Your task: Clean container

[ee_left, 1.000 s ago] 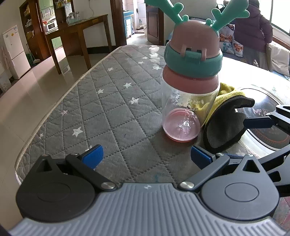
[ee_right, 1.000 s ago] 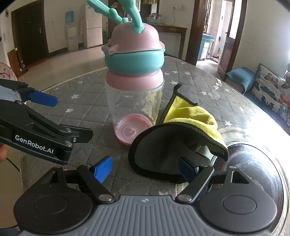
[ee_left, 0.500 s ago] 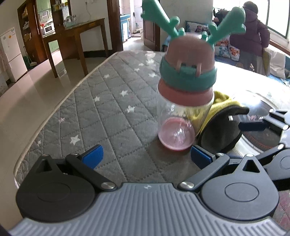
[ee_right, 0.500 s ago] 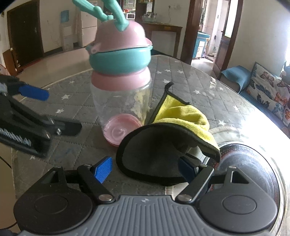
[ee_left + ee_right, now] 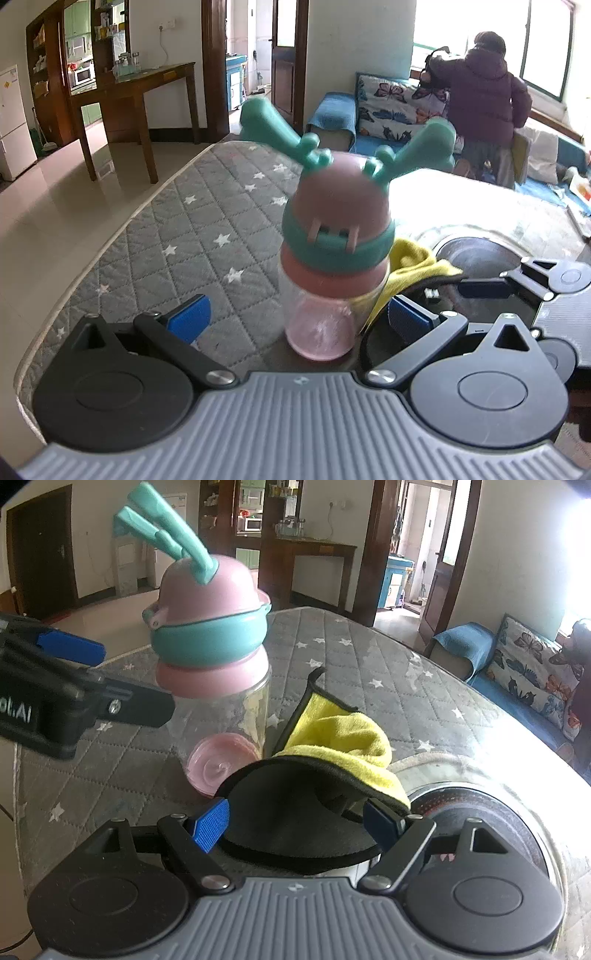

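Observation:
A clear bottle [image 5: 334,258] with a pink and teal antler lid stands upright on the grey quilted table cover [image 5: 184,236]; it also shows in the right wrist view [image 5: 218,686]. A yellow and dark grey cloth [image 5: 317,771] lies crumpled just right of it, seen in the left wrist view [image 5: 413,262] behind the bottle. My left gripper [image 5: 299,317] is open, its fingers at either side of the bottle's base without touching it. My right gripper [image 5: 295,823] is open, its fingers around the cloth's near edge.
A dark round glass panel [image 5: 480,812] is set in the table at the right. The table's edge [image 5: 110,243] runs along the left. A wooden side table [image 5: 136,88] stands beyond; a person [image 5: 484,99] stands by the sofa at the back.
The left gripper has come closer to the bottle, whose base now sits between its open fingers. The right gripper has edged forward over the cloth. Both stay open.

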Demonstrator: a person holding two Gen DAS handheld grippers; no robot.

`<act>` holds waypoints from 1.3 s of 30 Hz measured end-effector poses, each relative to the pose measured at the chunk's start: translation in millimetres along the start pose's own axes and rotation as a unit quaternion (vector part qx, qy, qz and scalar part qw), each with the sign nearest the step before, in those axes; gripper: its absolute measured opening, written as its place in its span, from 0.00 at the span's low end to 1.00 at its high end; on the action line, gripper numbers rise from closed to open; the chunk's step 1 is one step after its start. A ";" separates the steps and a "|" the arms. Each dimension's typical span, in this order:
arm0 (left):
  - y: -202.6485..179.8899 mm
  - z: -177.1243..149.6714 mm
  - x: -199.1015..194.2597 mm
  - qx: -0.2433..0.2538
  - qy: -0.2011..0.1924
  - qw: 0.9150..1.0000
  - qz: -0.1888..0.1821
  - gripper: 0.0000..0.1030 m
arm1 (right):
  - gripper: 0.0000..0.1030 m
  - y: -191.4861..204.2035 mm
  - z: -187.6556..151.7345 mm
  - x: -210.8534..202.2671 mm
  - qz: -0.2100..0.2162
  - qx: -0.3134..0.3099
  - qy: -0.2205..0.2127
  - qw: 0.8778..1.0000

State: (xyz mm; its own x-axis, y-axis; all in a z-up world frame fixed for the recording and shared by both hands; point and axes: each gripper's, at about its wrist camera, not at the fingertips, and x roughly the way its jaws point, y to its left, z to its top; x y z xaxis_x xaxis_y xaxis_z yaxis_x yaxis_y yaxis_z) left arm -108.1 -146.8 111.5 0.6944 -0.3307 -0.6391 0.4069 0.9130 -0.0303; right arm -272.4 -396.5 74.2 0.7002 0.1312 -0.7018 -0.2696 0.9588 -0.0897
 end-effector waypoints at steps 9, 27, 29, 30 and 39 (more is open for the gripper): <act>-3.5 22.1 11.3 -0.021 -0.008 1.000 -0.004 1.00 | 0.91 -8.8 6.2 -1.9 -0.008 -0.001 -0.017 1.000; -10.7 -6.2 15.0 -0.014 0.022 1.000 0.006 1.00 | 0.94 6.8 -14.4 0.7 0.016 0.003 0.013 1.000; -13.1 -12.3 13.0 -0.012 0.028 1.000 0.006 1.00 | 0.94 9.0 -17.2 0.3 0.018 0.004 0.018 1.000; -13.9 -15.2 12.8 -0.011 0.031 0.999 0.006 1.00 | 0.94 10.6 -19.0 -0.1 0.020 0.004 0.020 1.000; -18.2 -36.3 15.7 -0.003 0.055 0.998 0.010 1.00 | 0.94 20.4 -31.8 -3.4 0.026 0.001 0.032 0.999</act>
State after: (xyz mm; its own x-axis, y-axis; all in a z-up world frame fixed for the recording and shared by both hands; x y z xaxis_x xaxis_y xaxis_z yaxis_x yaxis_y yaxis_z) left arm -126.1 -159.9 74.1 0.6330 -0.2836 -0.7203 0.3890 0.9210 -0.0208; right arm -301.4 -385.4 52.3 0.6415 0.1650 -0.7492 -0.3029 0.9517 -0.0497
